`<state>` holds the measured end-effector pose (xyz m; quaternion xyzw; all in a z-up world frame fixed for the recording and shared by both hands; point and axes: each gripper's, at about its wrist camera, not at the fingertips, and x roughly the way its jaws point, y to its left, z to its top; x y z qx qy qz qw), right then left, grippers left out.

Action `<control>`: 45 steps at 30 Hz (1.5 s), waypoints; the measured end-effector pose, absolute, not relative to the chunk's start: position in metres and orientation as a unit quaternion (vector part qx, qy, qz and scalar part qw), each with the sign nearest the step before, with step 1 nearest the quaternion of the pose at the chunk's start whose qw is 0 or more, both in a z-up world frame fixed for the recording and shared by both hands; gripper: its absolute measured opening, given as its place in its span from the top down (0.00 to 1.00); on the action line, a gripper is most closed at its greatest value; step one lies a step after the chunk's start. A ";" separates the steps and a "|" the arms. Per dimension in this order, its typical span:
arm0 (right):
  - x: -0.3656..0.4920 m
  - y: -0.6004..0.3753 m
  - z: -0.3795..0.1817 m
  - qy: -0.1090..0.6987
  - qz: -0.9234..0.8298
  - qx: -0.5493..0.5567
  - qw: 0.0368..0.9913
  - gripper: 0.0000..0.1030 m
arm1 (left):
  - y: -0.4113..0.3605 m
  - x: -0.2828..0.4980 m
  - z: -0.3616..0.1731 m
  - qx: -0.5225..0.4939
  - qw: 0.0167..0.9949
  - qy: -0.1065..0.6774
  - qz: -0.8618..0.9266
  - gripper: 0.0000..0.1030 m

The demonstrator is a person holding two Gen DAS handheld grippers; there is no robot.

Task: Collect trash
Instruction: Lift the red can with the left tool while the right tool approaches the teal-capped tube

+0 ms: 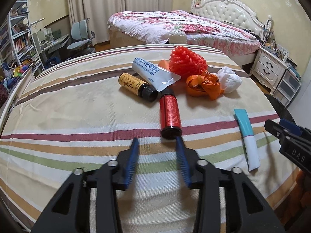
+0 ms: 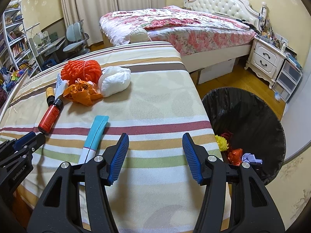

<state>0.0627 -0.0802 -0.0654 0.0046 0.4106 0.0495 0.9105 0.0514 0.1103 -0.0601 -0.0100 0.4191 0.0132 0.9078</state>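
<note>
Bare striped cloth (image 2: 155, 104) lies open between blue tube (image 2: 95, 136) and bin (image 2: 272, 120).

A floral-covered bed (image 2: 175, 23) with tufted headboard (image 2: 219, 3), cream curtains (image 2: 108, 5), wooden floor (image 2: 237, 79).

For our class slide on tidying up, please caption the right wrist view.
Open right gripper hovers over the striped cloth, blue-white tube beside it, black-lined bin at right.

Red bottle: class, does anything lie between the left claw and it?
No. The left claw stands open just short of the red bottle, whose base faces it; only bare striped cloth lies between.
</note>
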 end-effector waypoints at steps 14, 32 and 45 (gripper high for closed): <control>0.062 -0.077 -0.066 0.415 0.050 -0.001 0.908 0.46 | 0.103 0.083 -0.064 0.008 0.905 0.425 0.001 0.75; 0.054 -0.039 -0.055 0.406 0.085 -0.020 0.910 0.46 | 0.130 0.039 -0.060 0.006 0.914 0.406 0.014 0.76; 0.045 -0.015 -0.070 0.433 0.103 -0.046 0.894 0.56 | 0.148 0.034 -0.058 -0.009 0.918 0.396 0.028 0.76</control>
